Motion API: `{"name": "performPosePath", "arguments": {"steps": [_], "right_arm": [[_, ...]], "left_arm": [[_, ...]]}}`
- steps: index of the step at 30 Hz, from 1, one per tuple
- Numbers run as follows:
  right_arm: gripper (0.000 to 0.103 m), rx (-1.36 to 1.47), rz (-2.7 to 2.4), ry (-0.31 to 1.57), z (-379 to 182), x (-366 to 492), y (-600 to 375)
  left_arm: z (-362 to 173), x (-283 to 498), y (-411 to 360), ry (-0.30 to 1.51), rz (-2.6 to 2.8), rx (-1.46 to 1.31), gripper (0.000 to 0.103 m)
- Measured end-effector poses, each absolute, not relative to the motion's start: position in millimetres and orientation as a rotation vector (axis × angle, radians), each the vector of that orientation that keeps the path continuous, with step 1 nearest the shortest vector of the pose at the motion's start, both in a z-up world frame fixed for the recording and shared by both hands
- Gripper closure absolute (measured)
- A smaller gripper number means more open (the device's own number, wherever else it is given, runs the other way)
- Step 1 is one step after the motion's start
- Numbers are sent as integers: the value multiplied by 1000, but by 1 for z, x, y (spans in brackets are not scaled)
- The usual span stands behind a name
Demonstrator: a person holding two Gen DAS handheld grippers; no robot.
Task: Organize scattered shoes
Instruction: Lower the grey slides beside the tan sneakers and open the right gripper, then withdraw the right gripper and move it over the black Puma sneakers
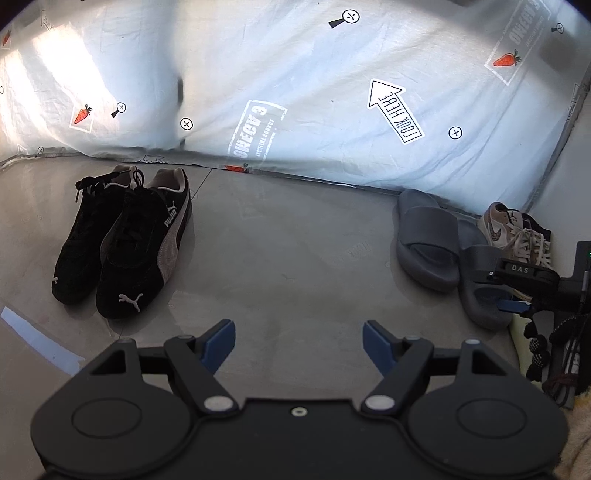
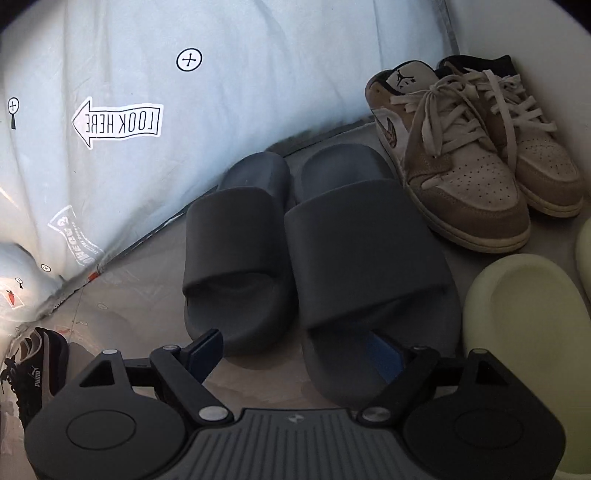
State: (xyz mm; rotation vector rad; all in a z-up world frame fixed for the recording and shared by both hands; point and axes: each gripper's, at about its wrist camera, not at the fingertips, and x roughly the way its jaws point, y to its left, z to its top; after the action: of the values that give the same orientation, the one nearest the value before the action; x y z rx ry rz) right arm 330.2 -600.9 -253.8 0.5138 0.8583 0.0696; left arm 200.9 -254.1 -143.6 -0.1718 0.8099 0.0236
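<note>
A pair of black Puma sneakers point(image 1: 122, 240) stands side by side on the left of the grey floor. Two dark grey slides point(image 2: 236, 266) point(image 2: 365, 266) lie together against the sheet. The toe of the right-hand slide sits between the fingers of my right gripper point(image 2: 295, 356), which is open; its pads do not press on it. A beige lace-up sneaker pair point(image 2: 461, 166) stands behind them in the corner. My left gripper point(image 1: 299, 347) hangs open over bare floor with nothing between its fingers. The left wrist view shows the right gripper point(image 1: 506, 291) at the nearer slide point(image 1: 480, 288).
A white printed sheet point(image 1: 332, 92) hangs along the back edge of the floor. Pale yellow-green slides point(image 2: 528, 332) lie on the right, close to my right gripper. A wall point(image 2: 535, 33) closes the right corner. Open floor point(image 1: 288, 251) lies between the Puma pair and the slides.
</note>
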Motion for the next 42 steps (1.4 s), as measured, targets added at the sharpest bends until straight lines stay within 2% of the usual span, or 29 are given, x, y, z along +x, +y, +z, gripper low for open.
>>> {"name": "performPosePath", "arguments": {"steps": [3, 4, 6, 8, 10, 13, 23, 27, 29, 34, 36, 37, 38, 42], "right_arm": [[20, 406, 17, 812, -251, 305, -597], [34, 355, -6, 804, -251, 299, -595], [52, 276, -53, 802, -257, 283, -592], [58, 267, -57, 820, -265, 273, -596], [72, 263, -37, 845, -273, 272, -598], [77, 245, -19, 867, -283, 280, -591], [77, 258, -51, 831, -289, 318, -592], [74, 203, -38, 764, -278, 305, -583], [65, 209, 1, 714, -272, 290, -576], [15, 203, 77, 607, -255, 234, -532], [12, 177, 86, 573, -249, 212, -508], [5, 171, 78, 561, -247, 205, -498], [3, 163, 49, 549, -244, 197, -485], [2, 139, -10, 496, -230, 171, -440]], "left_arm": [[-146, 202, -255, 819, 20, -170, 26], [-147, 202, -255, 824, 20, -173, 26], [-148, 202, -255, 830, 15, -182, 26], [-149, 202, -255, 833, 11, -184, 26], [-150, 203, -257, 836, 4, -179, 26], [-149, 204, -260, 832, -3, -166, 26], [-145, 199, -251, 811, 26, -178, 26], [-142, 191, -244, 784, 49, -175, 26], [-142, 186, -237, 768, 61, -191, 26], [-136, 173, -222, 710, 93, -226, 26], [-131, 163, -215, 676, 99, -223, 26], [-129, 159, -211, 659, 100, -220, 24], [-127, 154, -207, 643, 101, -216, 23], [-120, 138, -189, 608, 96, -207, 23]]}}
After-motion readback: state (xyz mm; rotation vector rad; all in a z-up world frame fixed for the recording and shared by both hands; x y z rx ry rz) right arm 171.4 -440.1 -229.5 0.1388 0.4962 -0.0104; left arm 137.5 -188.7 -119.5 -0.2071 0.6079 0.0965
